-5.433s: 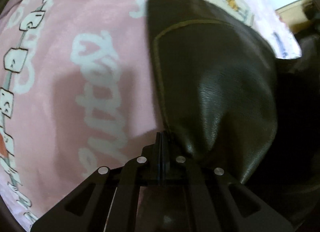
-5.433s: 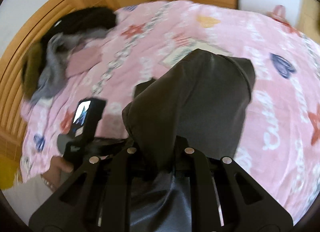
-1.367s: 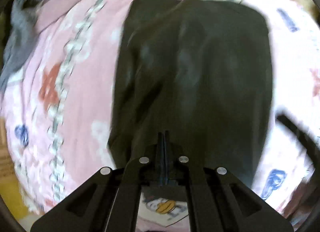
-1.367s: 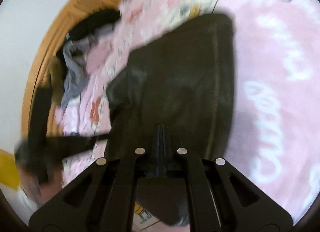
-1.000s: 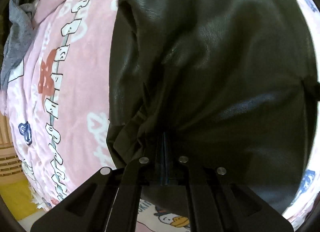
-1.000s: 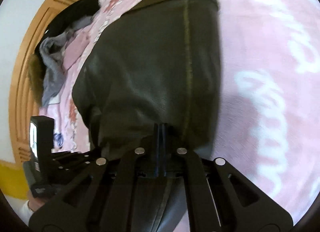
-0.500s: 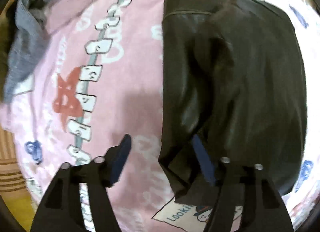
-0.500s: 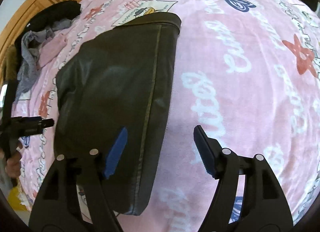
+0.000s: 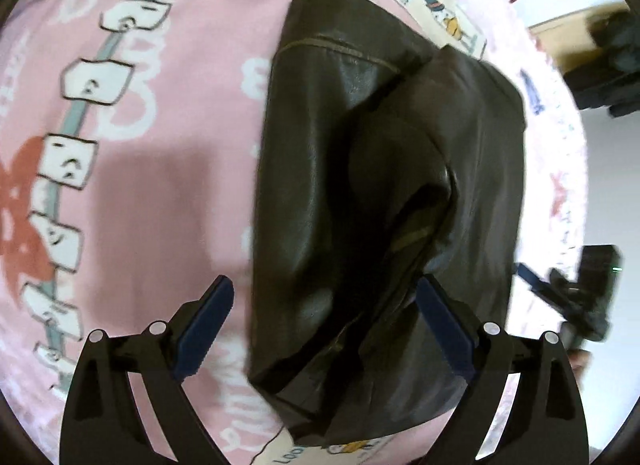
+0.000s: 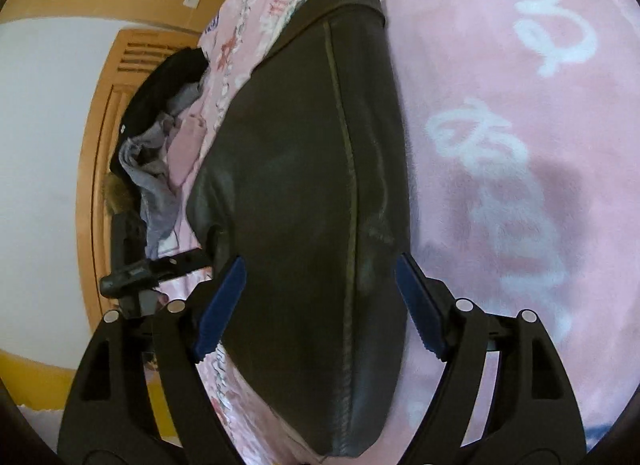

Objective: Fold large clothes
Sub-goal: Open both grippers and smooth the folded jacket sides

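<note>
A dark leather garment (image 9: 360,185) lies folded on the pink printed bedspread (image 9: 160,185). It also shows in the right wrist view (image 10: 312,185), with a seam running down it. My left gripper (image 9: 326,317) is open and empty, its jaws wide apart over the garment's near left edge. My right gripper (image 10: 320,297) is open and empty, its jaws wide apart over the garment's near end. The right gripper shows at the right edge of the left wrist view (image 9: 584,297). The left gripper shows at the left of the right wrist view (image 10: 140,265).
A pile of grey, black and pink clothes (image 10: 160,137) lies at the far side of the bed by the wooden bed frame (image 10: 100,125). A white wall (image 10: 40,145) is behind it. A wooden edge and dark items (image 9: 600,57) sit past the bed.
Both grippers let go of the garment about half a second ago and stay open. Both now sit lower and closer over its near end.
</note>
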`<state>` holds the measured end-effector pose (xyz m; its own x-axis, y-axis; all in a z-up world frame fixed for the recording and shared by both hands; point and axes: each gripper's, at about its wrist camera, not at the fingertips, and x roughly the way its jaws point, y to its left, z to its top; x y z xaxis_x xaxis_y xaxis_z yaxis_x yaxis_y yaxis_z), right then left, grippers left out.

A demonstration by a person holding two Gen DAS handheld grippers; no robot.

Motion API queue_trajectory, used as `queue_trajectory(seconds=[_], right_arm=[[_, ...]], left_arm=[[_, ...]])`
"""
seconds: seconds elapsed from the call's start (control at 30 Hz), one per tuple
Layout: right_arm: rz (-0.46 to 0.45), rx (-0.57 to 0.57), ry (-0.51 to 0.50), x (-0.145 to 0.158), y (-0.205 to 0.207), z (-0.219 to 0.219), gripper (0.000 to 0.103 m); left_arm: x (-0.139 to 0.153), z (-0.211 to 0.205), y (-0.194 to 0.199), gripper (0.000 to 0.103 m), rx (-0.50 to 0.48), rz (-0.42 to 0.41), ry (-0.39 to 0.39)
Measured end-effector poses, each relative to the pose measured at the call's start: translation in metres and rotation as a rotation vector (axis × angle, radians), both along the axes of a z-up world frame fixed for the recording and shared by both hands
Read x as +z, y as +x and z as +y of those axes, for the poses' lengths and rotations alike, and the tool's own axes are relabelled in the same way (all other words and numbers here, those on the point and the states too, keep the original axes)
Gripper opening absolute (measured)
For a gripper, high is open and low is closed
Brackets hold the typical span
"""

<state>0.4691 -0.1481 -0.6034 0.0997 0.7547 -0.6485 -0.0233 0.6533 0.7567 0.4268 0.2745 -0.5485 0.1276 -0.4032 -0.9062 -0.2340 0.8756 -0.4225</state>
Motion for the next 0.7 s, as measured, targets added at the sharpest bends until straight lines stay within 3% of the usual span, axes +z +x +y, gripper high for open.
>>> queue_trajectory(seconds=[0.07, 0.23, 0.33, 0.47, 0.6, 0.7], right_arm=[[0.019, 0.035, 0.016, -0.01, 0.009, 0.006, 0.076], [0.067, 0.001, 0.106, -0.026, 0.018, 0.004, 0.085], [0.083, -0.031, 0.146, -0.03, 0.018, -0.002, 0.086], [0.087, -0.063, 0.183, -0.034, 0.016, -0.003, 0.086], [0.081, -0.067, 0.185, -0.036, 0.015, -0.003, 0.087], [0.078, -0.063, 0.183, -0.038, 0.017, -0.001, 0.088]], left_arm=[[-0.002, 0.005, 0.002, 0.09, 0.022, -0.017, -0.075], [-0.01, 0.012, 0.005, 0.09, 0.031, -0.043, -0.267], [-0.002, 0.005, 0.004, 0.09, -0.007, -0.092, -0.345], [0.004, -0.012, 0.002, 0.09, -0.112, -0.121, -0.394], [0.004, -0.04, -0.001, 0.09, -0.266, -0.106, -0.323], [0.002, -0.063, -0.003, 0.09, -0.357, -0.098, -0.041]])
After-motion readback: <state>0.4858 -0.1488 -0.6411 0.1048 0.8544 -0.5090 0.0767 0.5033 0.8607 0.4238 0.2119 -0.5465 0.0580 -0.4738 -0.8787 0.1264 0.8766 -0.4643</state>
